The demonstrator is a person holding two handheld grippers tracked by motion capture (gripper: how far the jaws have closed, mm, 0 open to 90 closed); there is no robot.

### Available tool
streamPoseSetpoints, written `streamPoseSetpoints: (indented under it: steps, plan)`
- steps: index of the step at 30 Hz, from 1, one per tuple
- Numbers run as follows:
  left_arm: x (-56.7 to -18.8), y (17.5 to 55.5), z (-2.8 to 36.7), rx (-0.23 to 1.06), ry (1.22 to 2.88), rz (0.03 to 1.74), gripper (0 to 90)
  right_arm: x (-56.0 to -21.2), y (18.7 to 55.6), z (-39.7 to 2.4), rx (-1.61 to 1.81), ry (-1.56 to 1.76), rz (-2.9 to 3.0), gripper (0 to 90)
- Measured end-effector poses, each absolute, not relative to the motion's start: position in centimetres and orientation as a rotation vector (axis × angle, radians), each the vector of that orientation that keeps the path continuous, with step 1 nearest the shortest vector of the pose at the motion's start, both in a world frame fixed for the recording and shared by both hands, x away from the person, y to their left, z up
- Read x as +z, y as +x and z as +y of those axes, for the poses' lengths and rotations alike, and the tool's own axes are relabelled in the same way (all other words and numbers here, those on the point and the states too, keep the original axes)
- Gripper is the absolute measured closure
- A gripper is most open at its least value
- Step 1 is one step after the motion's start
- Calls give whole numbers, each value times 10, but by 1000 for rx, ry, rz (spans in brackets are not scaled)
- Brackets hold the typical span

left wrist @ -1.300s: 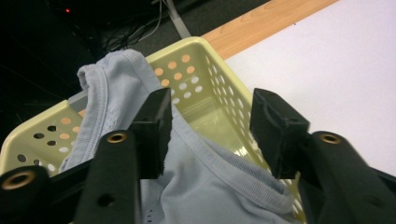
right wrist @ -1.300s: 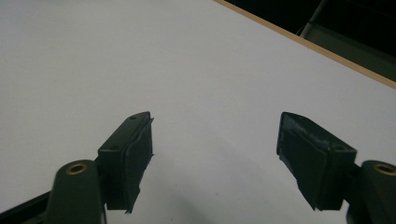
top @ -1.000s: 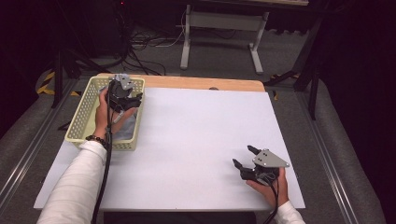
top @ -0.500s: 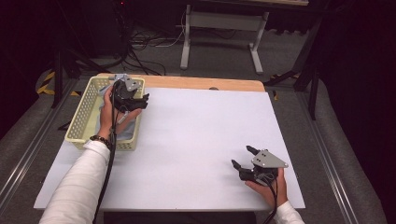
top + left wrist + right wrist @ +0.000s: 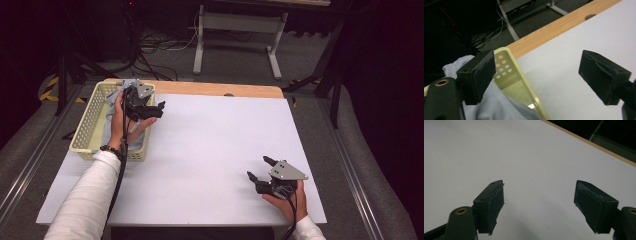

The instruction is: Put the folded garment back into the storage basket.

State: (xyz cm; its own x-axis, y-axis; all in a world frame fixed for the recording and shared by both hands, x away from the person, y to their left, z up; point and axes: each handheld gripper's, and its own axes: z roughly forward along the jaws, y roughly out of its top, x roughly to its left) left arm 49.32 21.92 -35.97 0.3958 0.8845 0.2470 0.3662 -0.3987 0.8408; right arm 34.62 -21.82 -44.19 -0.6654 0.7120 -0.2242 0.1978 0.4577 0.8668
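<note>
One pale blue-grey garment [image 5: 118,102], soft and crumpled, lies inside the cream perforated basket [image 5: 87,135] at the far left of the table [image 5: 210,145]. We see it again in the left gripper view as a folded, smooth-woven cloth [image 5: 496,107] heaped against the basket's inner wall [image 5: 524,87], with a puckered edge rising over the rim farther back. We cannot tell what kind of garment it is.

Our left gripper [image 5: 150,109] hangs over the basket's right rim, pointing toward the open table. Its jaws have just been opening and now stand spread wide, with nothing between them; the cloth sits below and beside the left jaw, not pinched. We judge that the cloth has been let go into the basket, which would explain why the gripper sits so close above it with the jaws apart.

Our right gripper [image 5: 261,169] rests near the front right corner of the table, well apart from the basket, its jaws spread and empty above the bare white cover [image 5: 524,157]. We take it that this hand is parked out of the way, having no part in the basket work.

Beyond the cover, a strip of wooden tabletop [image 5: 225,89] shows at the far edge.
</note>
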Motion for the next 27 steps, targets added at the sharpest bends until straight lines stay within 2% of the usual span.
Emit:
streamPoseSetpoints:
  steps: [11, 20, 27]
  plan:
    - [-357, 487, 210, 899, 1933, 1019, 110, -442, 346, -217, 1177, 762, 2125, 216]
    - [-356, 480, 202, 862, 1928, 973, 96, -442, 346, -217, 1202, 776, 2115, 138]
    - [-357, 474, 195, 837, 1936, 939, 87, -442, 345, -215, 1212, 771, 2111, 117]
